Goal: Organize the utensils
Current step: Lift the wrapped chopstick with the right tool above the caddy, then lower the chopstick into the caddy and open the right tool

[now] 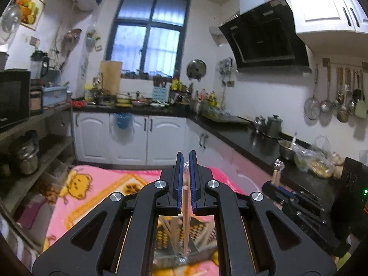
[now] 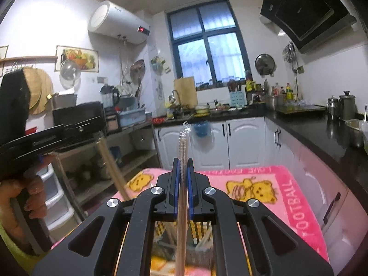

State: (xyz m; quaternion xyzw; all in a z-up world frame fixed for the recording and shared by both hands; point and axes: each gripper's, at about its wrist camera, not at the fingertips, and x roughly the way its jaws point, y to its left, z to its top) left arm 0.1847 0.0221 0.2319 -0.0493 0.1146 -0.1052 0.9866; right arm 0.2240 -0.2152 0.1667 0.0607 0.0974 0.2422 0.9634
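Observation:
My left gripper [image 1: 186, 155] is shut on a bare wooden chopstick [image 1: 185, 216] that hangs down between its blue pads. My right gripper [image 2: 183, 161] is shut on a chopstick pair in a clear plastic sleeve [image 2: 184, 138], whose crimped top sticks up past the fingertips. Both grippers are raised above a table covered by a pink bear-print blanket [image 1: 103, 184] [image 2: 276, 184]. A clear container [image 1: 170, 234] with several chopsticks lies under the left gripper, mostly hidden by it. The right gripper [image 1: 273, 185] shows at the right of the left wrist view. A hand [image 2: 30, 195] holds the left gripper [image 2: 87, 135].
A black L-shaped counter [image 1: 241, 133] with pots, bowls and bags runs along the back and right over white cabinets [image 1: 128, 135]. A shelf rack [image 2: 119, 142] with a microwave and pots stands at the left. Ladles hang on the right wall [image 1: 340, 96].

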